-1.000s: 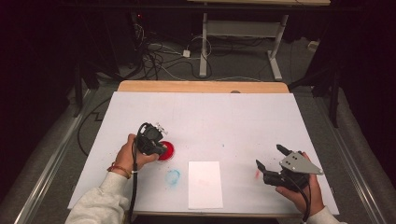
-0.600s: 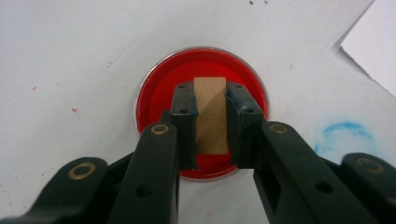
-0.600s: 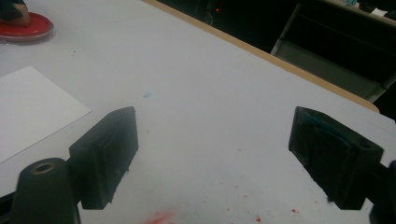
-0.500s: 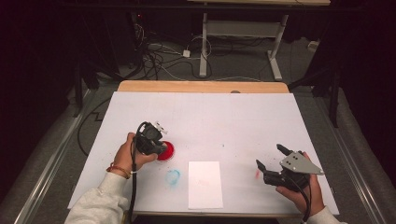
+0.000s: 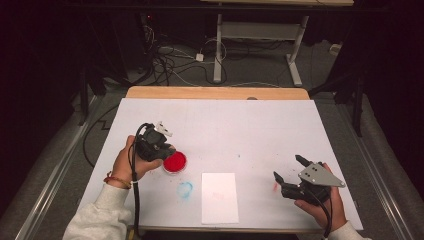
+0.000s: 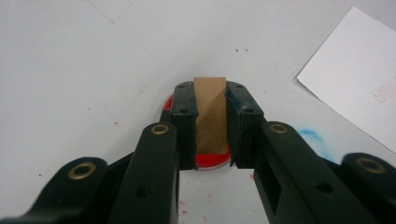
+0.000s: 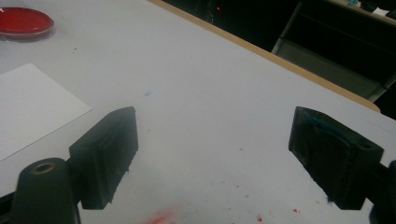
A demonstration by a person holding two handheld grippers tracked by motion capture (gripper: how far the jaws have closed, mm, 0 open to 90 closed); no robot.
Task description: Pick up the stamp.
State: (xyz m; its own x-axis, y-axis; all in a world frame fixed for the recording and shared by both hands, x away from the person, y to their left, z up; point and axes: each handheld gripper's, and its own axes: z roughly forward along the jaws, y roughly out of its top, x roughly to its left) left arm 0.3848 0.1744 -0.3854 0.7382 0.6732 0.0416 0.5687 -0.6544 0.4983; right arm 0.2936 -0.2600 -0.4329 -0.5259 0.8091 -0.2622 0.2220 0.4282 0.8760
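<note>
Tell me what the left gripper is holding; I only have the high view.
Observer: A small wooden block, clamped between the left gripper's fingers.
Operator: Where is it relative to the red dish?
Observer: Right over the red dish; red shows beneath the block's lower end. I can't tell whether they touch.
Operator: Any ink on the fingers?
Observer: Yes, a blue stain on the inner edge of one finger, beside the block.

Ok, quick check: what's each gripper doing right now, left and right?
Left gripper: closed on a wooden block, held over the red ink dish.
Right gripper: open, holding nothing, low over the white table.
</note>
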